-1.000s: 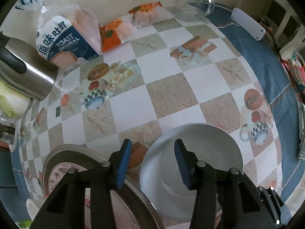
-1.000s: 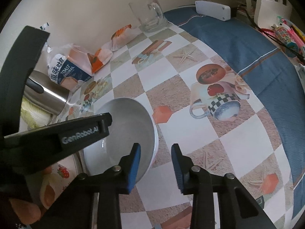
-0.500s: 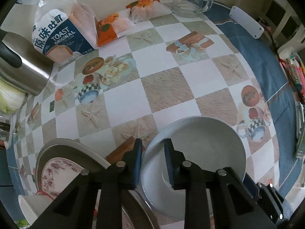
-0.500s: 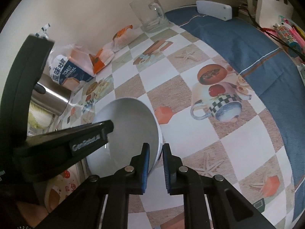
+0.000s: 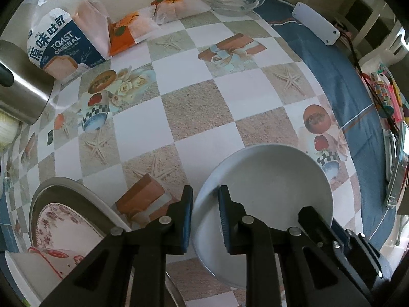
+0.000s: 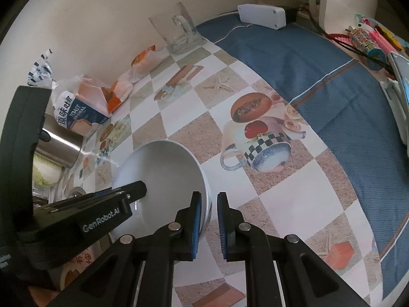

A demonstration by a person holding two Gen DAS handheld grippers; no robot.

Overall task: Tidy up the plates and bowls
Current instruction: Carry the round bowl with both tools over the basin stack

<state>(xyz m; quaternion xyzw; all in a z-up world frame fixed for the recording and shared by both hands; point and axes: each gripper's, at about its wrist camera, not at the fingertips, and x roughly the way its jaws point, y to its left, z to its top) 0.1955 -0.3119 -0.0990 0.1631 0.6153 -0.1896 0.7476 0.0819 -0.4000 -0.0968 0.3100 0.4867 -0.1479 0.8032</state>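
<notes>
My left gripper (image 5: pixel 204 215) and right gripper (image 6: pixel 208 226) each pinch opposite rims of the white bowl (image 5: pixel 265 192) between them, on the table beside the floral plate (image 5: pixel 64 220).

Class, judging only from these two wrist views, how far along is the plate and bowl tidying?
Done: nothing looks stacked yet. In hand: the left gripper and right gripper both clamp opposite rims of the white bowl. Left: placing it, perhaps with the floral plate beside it.
</notes>
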